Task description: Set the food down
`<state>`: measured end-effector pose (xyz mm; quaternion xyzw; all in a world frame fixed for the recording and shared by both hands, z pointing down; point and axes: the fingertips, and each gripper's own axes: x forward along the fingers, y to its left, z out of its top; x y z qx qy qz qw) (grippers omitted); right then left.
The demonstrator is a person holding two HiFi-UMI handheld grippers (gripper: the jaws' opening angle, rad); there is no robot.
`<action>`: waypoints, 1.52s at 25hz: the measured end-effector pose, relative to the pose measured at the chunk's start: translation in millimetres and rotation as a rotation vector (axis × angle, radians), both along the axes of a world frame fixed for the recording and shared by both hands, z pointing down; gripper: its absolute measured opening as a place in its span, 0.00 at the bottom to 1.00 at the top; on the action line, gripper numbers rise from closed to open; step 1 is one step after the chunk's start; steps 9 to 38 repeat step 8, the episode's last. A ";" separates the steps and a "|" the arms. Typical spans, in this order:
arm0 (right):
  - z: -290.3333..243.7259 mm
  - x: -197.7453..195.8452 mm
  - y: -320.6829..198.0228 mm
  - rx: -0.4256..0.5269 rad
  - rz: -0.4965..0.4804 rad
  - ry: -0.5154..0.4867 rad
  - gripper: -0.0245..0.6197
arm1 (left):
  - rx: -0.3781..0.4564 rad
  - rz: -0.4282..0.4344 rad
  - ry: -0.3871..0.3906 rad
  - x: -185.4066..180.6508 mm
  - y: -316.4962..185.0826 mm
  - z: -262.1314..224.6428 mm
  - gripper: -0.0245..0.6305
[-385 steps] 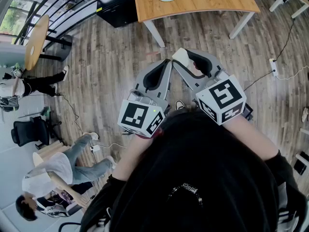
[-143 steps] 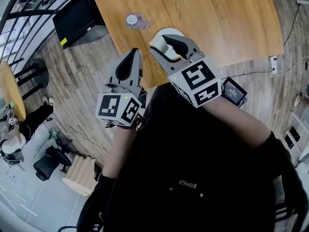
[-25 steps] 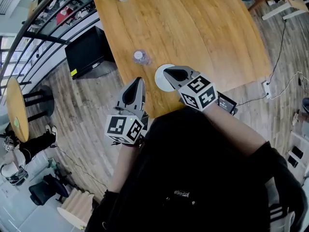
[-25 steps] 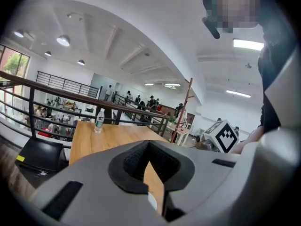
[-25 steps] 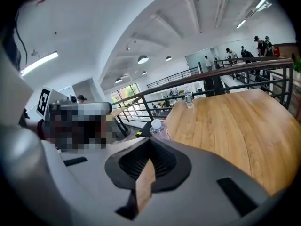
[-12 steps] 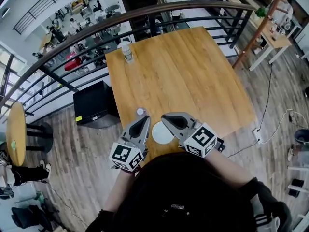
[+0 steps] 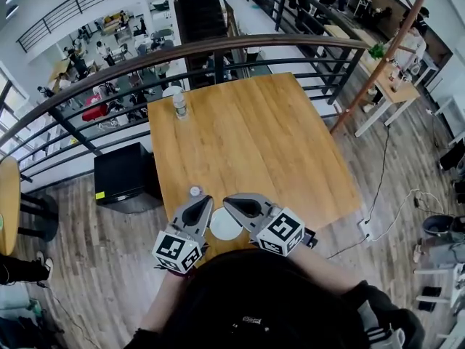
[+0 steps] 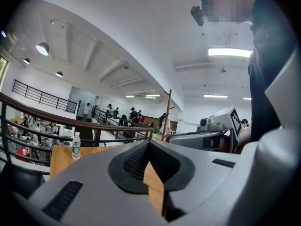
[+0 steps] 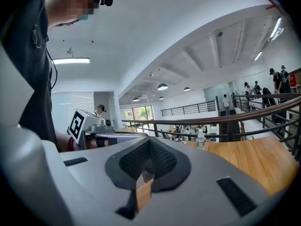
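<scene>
Head view: the white plate (image 7: 224, 226) lies on the tabletop (image 7: 254, 137) at its near edge, between the left tool (image 7: 204, 200) and right tool (image 7: 229, 200). Both have their jaws pressed together, pinching nothing. A bottle (image 7: 179, 106) stands far left.

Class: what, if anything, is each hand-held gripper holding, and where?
Left hand-held gripper: nothing. Right hand-held gripper is shut at the white plate's rim; a grip cannot be told.

A water bottle (image 7: 178, 106) stands upright at the tabletop's (image 7: 261, 144) 11 o'clock corner; a black cabinet (image 7: 122, 174) sits at its 9 o'clock side, a railing (image 7: 218, 46) at 12
</scene>
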<state>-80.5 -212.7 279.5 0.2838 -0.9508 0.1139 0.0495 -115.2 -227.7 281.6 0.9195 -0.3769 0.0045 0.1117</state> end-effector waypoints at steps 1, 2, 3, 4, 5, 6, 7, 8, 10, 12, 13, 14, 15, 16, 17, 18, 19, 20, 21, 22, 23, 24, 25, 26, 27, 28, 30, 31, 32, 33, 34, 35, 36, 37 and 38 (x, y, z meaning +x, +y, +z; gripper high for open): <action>-1.6 -0.8 0.0 -0.002 -0.002 0.003 0.06 | -0.004 -0.002 0.001 -0.1 0.2 -1.3 0.04; -2.9 -1.2 -0.5 -0.004 -0.003 0.006 0.07 | -0.006 -0.003 0.004 0.0 -0.2 -2.8 0.04; -3.3 -1.3 -1.2 -0.005 -0.004 0.009 0.06 | -0.006 -0.004 0.006 0.4 -0.9 -3.8 0.04; -2.5 -1.2 -1.7 -0.005 -0.005 0.013 0.06 | -0.006 -0.004 0.007 0.9 -1.6 -3.5 0.04; -0.5 -1.2 -1.6 -0.006 -0.006 0.016 0.07 | -0.007 -0.005 0.008 1.0 -1.7 -2.1 0.04; 2.1 -1.7 -1.2 -0.008 -0.007 0.018 0.07 | -0.009 -0.006 0.007 0.4 -1.4 -0.1 0.04; 4.9 -2.6 -0.7 -0.010 -0.009 0.018 0.07 | -0.010 -0.008 0.006 -0.7 -1.0 2.1 0.04; 7.8 -3.7 -0.2 -0.012 -0.011 0.019 0.06 | -0.012 -0.010 0.005 -2.0 -0.5 4.3 0.04; 7.8 -3.7 -0.2 -0.012 -0.011 0.019 0.06 | -0.012 -0.010 0.005 -2.0 -0.5 4.3 0.04; 7.8 -3.7 -0.2 -0.012 -0.011 0.019 0.06 | -0.012 -0.010 0.005 -2.0 -0.5 4.3 0.04; 7.8 -3.7 -0.2 -0.012 -0.011 0.019 0.06 | -0.012 -0.010 0.005 -2.0 -0.5 4.3 0.04; 7.8 -3.7 -0.2 -0.012 -0.011 0.019 0.06 | -0.012 -0.010 0.005 -2.0 -0.5 4.3 0.04; 7.8 -3.7 -0.2 -0.012 -0.011 0.019 0.06 | -0.012 -0.010 0.005 -2.0 -0.5 4.3 0.04; 7.8 -3.7 -0.2 -0.012 -0.011 0.019 0.06 | -0.012 -0.010 0.005 -2.0 -0.5 4.3 0.04; 7.8 -3.7 -0.2 -0.012 -0.011 0.019 0.06 | -0.012 -0.010 0.005 -2.0 -0.5 4.3 0.04; 7.8 -3.7 -0.2 -0.012 -0.011 0.019 0.06 | -0.012 -0.010 0.005 -2.0 -0.5 4.3 0.04; 7.8 -3.7 -0.2 -0.012 -0.011 0.019 0.06 | -0.012 -0.010 0.005 -2.0 -0.5 4.3 0.04; 7.8 -3.7 -0.2 -0.012 -0.011 0.019 0.06 | -0.012 -0.010 0.005 -2.0 -0.5 4.3 0.04; 7.8 -3.7 -0.2 -0.012 -0.011 0.019 0.06 | -0.012 -0.010 0.005 -2.0 -0.5 4.3 0.04; 7.8 -3.7 -0.2 -0.012 -0.011 0.019 0.06 | -0.012 -0.010 0.005 -2.0 -0.5 4.3 0.04; 7.8 -3.7 -0.2 -0.012 -0.011 0.019 0.06 | -0.012 -0.010 0.005 -2.0 -0.5 4.3 0.04; 7.8 -3.7 -0.2 -0.012 -0.011 0.019 0.06 | -0.012 -0.010 0.005 -2.0 -0.5 4.3 0.04; 7.8 -3.7 -0.2 -0.012 -0.011 0.019 0.06 | -0.012 -0.010 0.005 -2.0 -0.5 4.3 0.04; 7.8 -3.7 -0.2 -0.012 -0.011 0.019 0.06 | -0.012 -0.010 0.005 -2.0 -0.5 4.3 0.04; 7.8 -3.7 -0.2 -0.012 -0.011 0.019 0.06 | -0.012 -0.010 0.005 -2.0 -0.5 4.3 0.04; 7.8 -3.7 -0.2 -0.012 -0.011 0.019 0.06 | -0.012 -0.010 0.005 -2.0 -0.5 4.3 0.04; 7.8 -3.7 -0.2 -0.012 -0.011 0.019 0.06 | -0.012 -0.010 0.005 -2.0 -0.5 4.3 0.04; 7.8 -3.7 -0.2 -0.012 -0.011 0.019 0.06 | -0.012 -0.010 0.005 -2.0 -0.5 4.3 0.04; 7.8 -3.7 -0.2 -0.012 -0.011 0.019 0.06 | -0.012 -0.010 0.005 -2.0 -0.5 4.3 0.04; 7.8 -3.7 -0.2 -0.012 -0.011 0.019 0.06 | -0.012 -0.010 0.005 -2.0 -0.5 4.3 0.04; 7.8 -3.7 -0.2 -0.012 -0.011 0.019 0.06 | -0.012 -0.010 0.005 -2.0 -0.5 4.3 0.04; 7.8 -3.7 -0.2 -0.012 -0.011 0.019 0.06 | -0.012 -0.010 0.005 -2.0 -0.5 4.3 0.04; 7.8 -3.7 -0.2 -0.012 -0.011 0.019 0.06 | -0.012 -0.010 0.005 -2.0 -0.5 4.3 0.04; 7.8 -3.7 -0.2 -0.012 -0.011 0.019 0.06 | -0.012 -0.010 0.005 -2.0 -0.5 4.3 0.04; 7.8 -3.7 -0.2 -0.012 -0.011 0.019 0.06 | -0.012 -0.010 0.005 -2.0 -0.5 4.3 0.04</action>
